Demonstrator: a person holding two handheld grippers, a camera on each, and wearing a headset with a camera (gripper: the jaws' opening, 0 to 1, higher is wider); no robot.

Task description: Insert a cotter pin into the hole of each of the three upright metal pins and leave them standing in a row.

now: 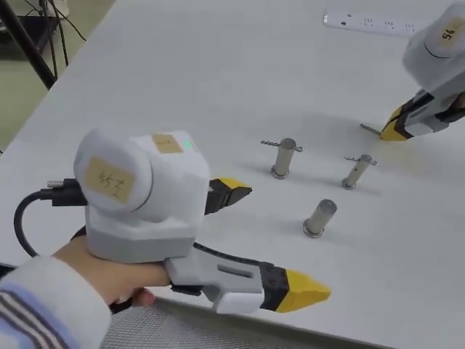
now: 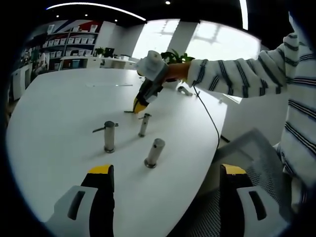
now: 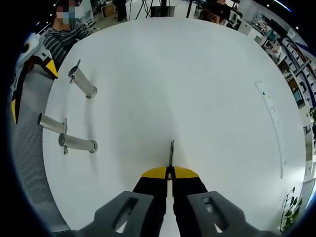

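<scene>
A: Where do the three metal pins (image 2: pixel 155 152) stand?
B: Upright on the white surface (image 1: pixel 145 87), toward its near edge. The first pin (image 1: pixel 284 161) is the one closest to the left edge and has a cotter pin (image 1: pixel 279 145) through its top. The second pin (image 1: pixel 357 173), further toward the right edge, carries one likewise. The bare pin (image 1: pixel 319 218) stands closest to the near edge.
A: In a row?
B: More of a triangle — the bare pin sits forward of the gap between the other two, apart from both.
A: And the right gripper?
B: The right gripper (image 1: pixel 385 133) is beyond the second pin, toward the far right corner. Its fingers (image 3: pixel 152 190) are pinched together on a loose cotter pin (image 1: pixel 370 129), which juts past the yellow tips, low over the surface. In the right gripper view it points straight ahead from the tips; whether it touches the surface I cannot tell.
A: The left one?
B: The left gripper (image 1: pixel 283 241) hovers over the near edge, held in a hand (image 1: pixel 109 275). Its fingers are spread wide, gripping nothing. In the left gripper view all three pins stand ahead between the fingers, with the right gripper beyond them.
A: Anything else there?
B: A white power strip (image 1: pixel 370 22) lies far back on the surface.
</scene>
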